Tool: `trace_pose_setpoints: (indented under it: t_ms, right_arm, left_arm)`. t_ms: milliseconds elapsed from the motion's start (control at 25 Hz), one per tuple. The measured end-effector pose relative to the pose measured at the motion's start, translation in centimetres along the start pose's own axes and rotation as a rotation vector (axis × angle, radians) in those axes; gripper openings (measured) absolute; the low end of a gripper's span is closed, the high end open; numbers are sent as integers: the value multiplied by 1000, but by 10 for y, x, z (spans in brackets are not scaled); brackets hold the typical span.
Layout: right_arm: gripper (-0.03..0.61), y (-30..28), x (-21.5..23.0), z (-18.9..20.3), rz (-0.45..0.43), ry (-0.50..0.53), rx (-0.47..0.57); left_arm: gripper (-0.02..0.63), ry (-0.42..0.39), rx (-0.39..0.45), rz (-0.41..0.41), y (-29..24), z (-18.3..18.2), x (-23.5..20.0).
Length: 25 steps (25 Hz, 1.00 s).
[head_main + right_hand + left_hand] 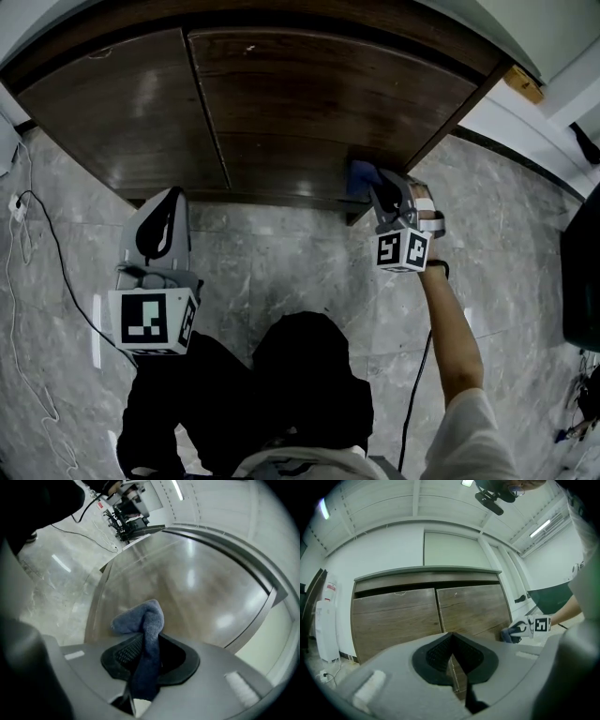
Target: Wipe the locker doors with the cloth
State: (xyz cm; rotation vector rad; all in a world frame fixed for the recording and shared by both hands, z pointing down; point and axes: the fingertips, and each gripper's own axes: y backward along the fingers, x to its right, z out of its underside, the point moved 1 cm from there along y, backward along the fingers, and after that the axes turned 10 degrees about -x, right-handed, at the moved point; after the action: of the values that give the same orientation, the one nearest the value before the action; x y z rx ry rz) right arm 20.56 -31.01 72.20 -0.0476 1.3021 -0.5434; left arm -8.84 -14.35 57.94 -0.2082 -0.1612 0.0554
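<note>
Our right gripper (146, 654) has its two fingers squeezed tight on the blue cloth (143, 620). The cloth runs down between the fingers, and a soft lump of it sticks out in front. That lump is the part that wipes. It sits at the bottom right corner of the right door (328, 94), low down near the floor (281, 253). It looks like it touches the wood, but we cannot be sure.

To wipe well, we think we should hold the squeeze firm so the cloth does not slip out. We push the soft lump on the door, not the hard fingers, so we do not scratch the shiny wood. We go in long, slow lines, and each line lies a bit over the one beside it, so no strip gets missed. Corners and edges need extra care, because the lump is small.

Our left gripper (451, 657) has its fingers closed together with nothing in them. It hangs back from the locker, well apart from the cloth, and points at the line where the two doors meet. That is a good place, out of the way. We cannot tell if the left door (122, 103) is clean.
</note>
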Motion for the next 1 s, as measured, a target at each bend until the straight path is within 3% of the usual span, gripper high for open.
trace_pose_setpoints:
  t_ms: [280, 480, 640, 1000]
  right_arm:
    - [83, 57, 155, -86, 204, -41, 132]
    - [81, 70, 205, -129, 272, -98, 208]
    - [71, 47, 153, -129, 236, -116, 222]
    - [72, -33, -71, -80, -89, -9, 92]
  left_arm:
    - [2, -49, 7, 59, -18, 1, 21]
    - [2, -48, 4, 49, -10, -5, 12]
    - [2, -49, 7, 2, -2, -5, -7]
    - [2, -58, -15, -47, -8, 21, -32]
